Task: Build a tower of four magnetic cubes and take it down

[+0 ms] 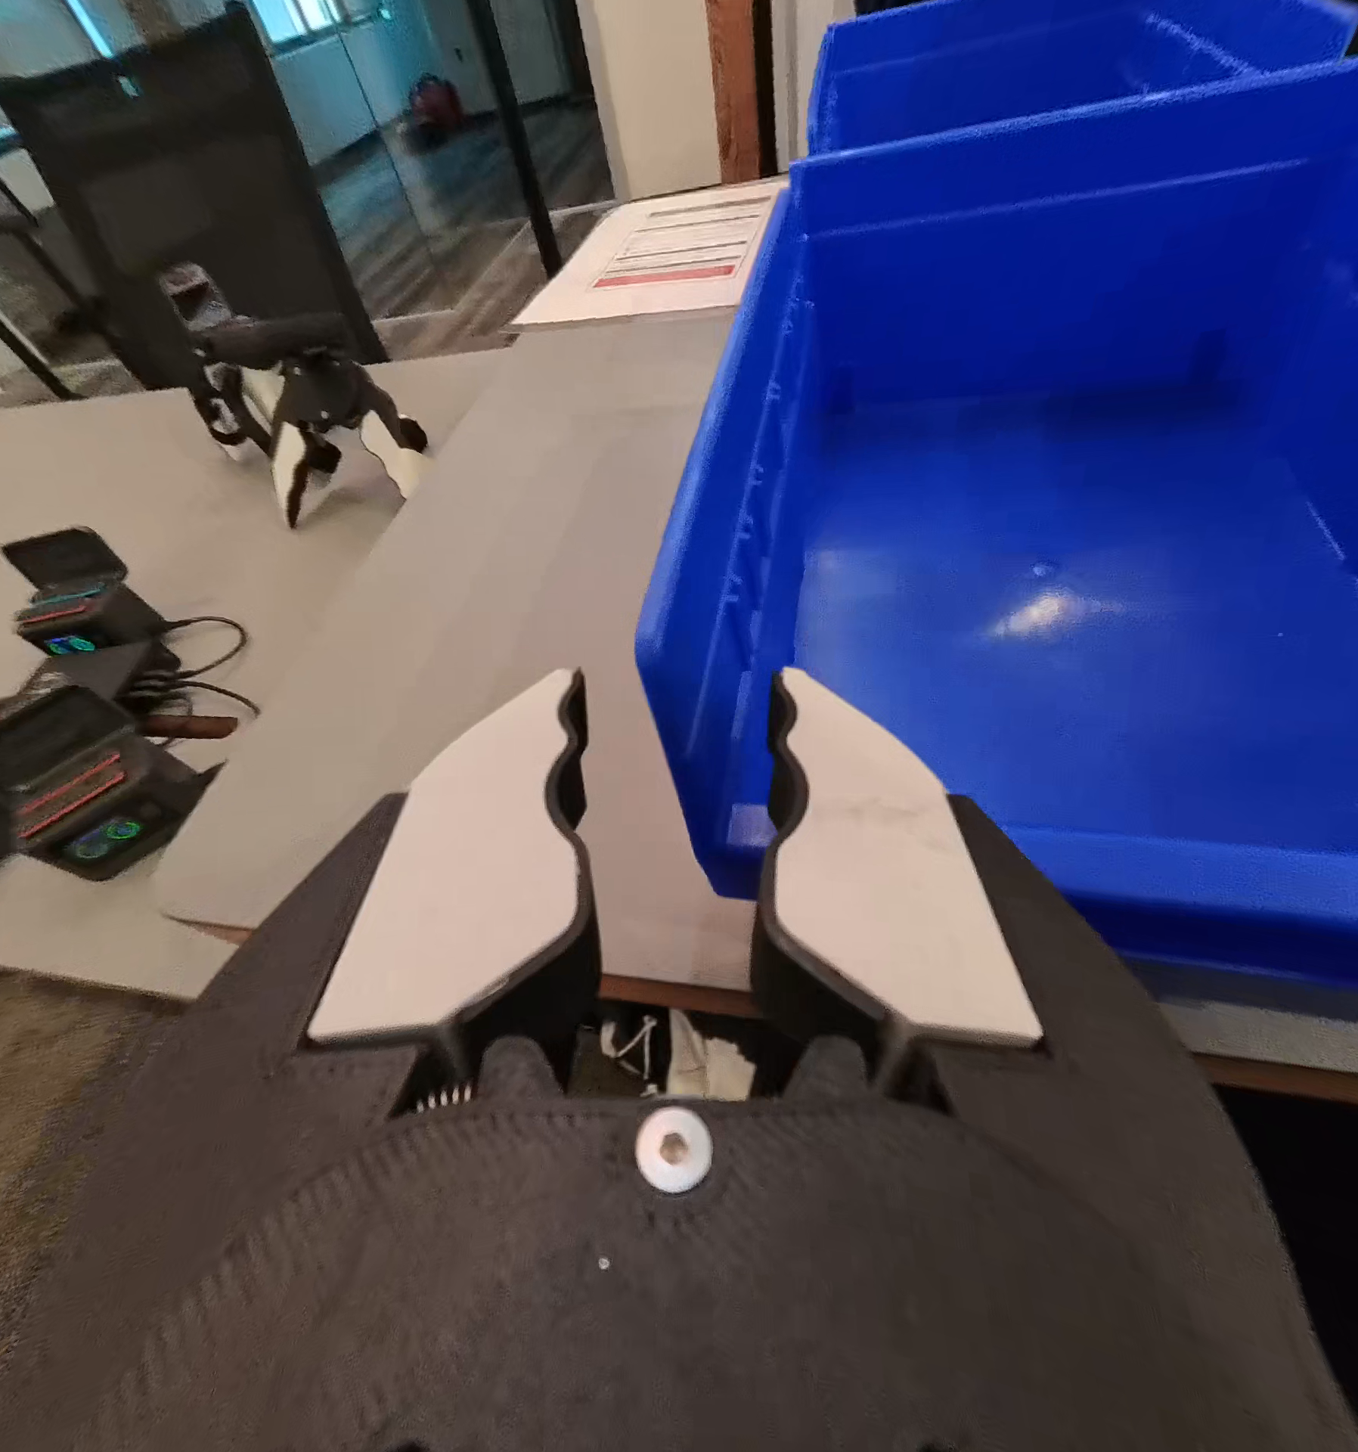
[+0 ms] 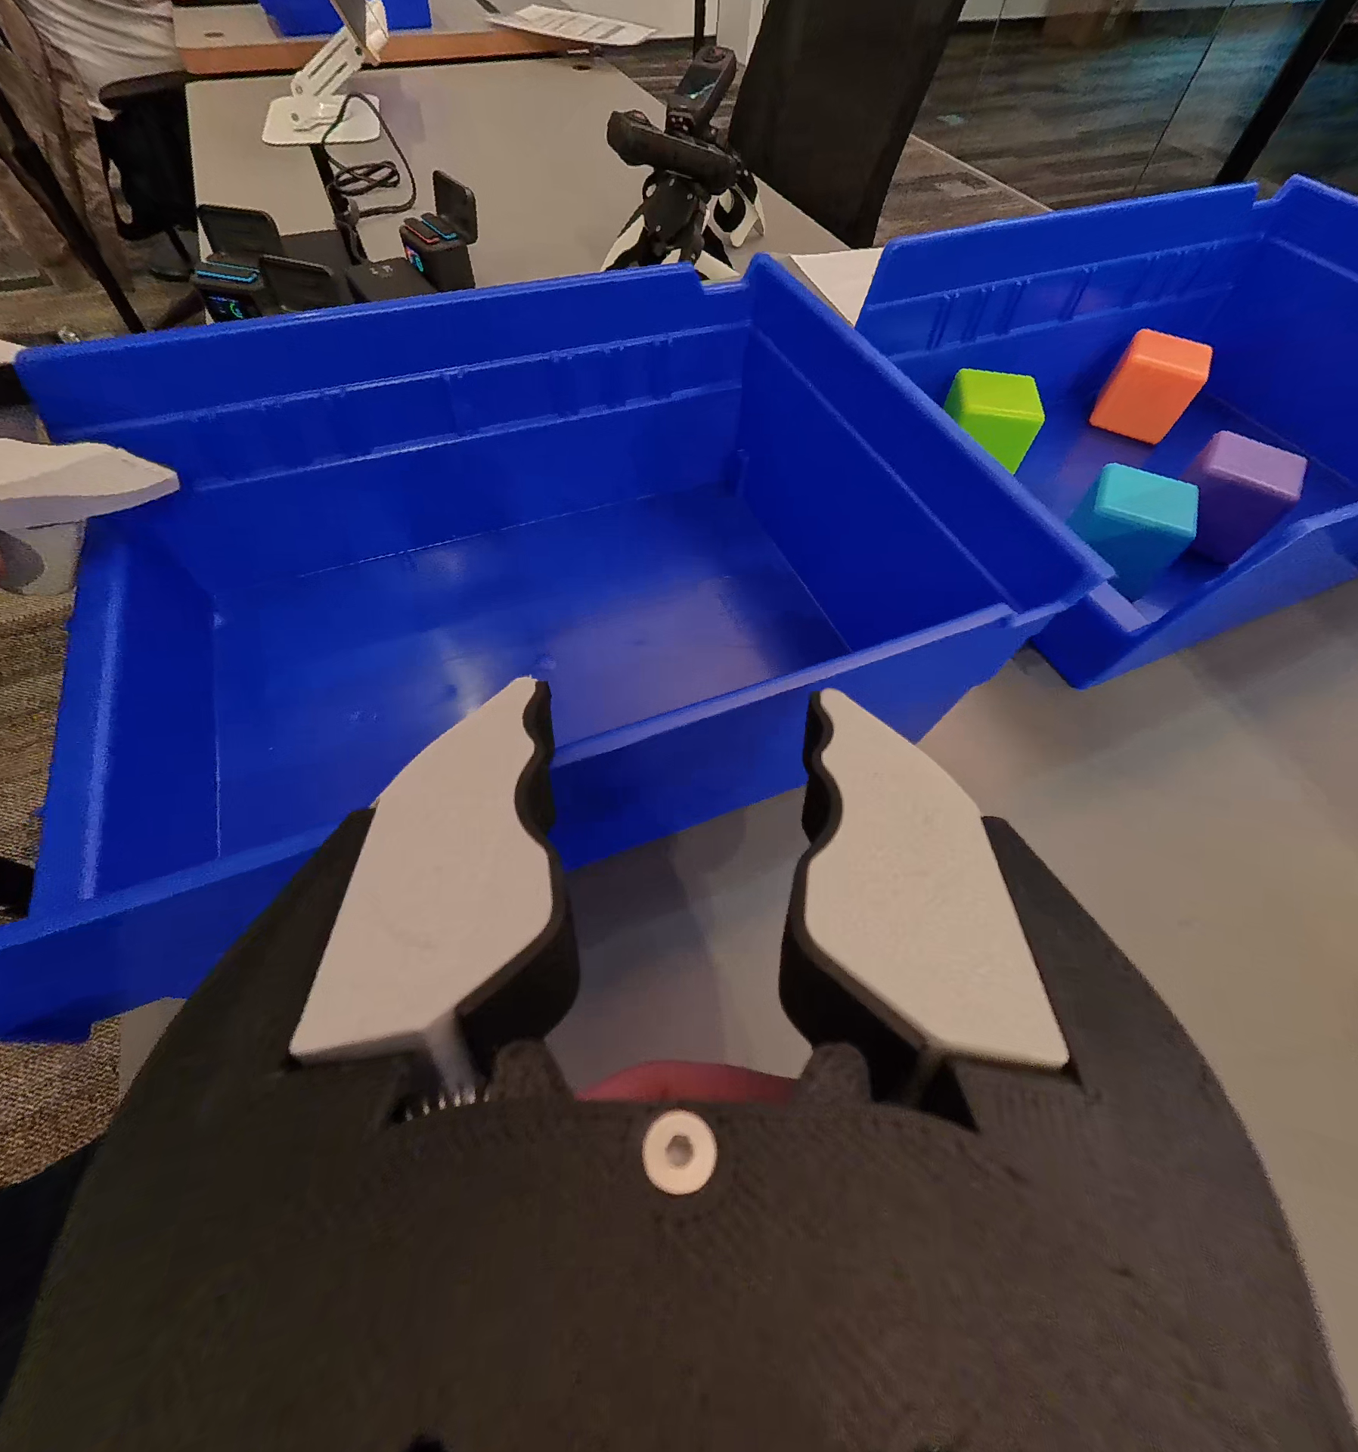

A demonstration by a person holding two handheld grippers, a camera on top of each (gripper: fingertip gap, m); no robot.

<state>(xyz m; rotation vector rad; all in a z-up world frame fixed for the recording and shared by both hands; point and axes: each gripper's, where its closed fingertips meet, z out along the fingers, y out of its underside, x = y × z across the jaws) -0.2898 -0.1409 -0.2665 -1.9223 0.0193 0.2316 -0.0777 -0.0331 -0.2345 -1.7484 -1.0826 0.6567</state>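
Both released, the left gripper (image 1: 676, 683) and right gripper (image 2: 676, 695) are hovering by an empty bin (image 2: 393, 393), four glossy cubes (image 2: 994, 416) sitting loose, unstacked, in the neighbouring bin (image 2: 1069, 298), its right end cut off.

Grey tables (image 2: 503, 141) on patterned carpet (image 2: 0, 723), glass partitions (image 1: 424, 157) behind.

Four cubes (image 2: 1131, 456) in right bin (image 2: 1289, 236)

An office-like lab: glass partition walls (image 1: 440, 157) in the upper left, carpeted floor (image 2: 0, 754) at left, grey desks (image 2: 519, 157) bearing charging cases (image 2: 440, 232) at top.
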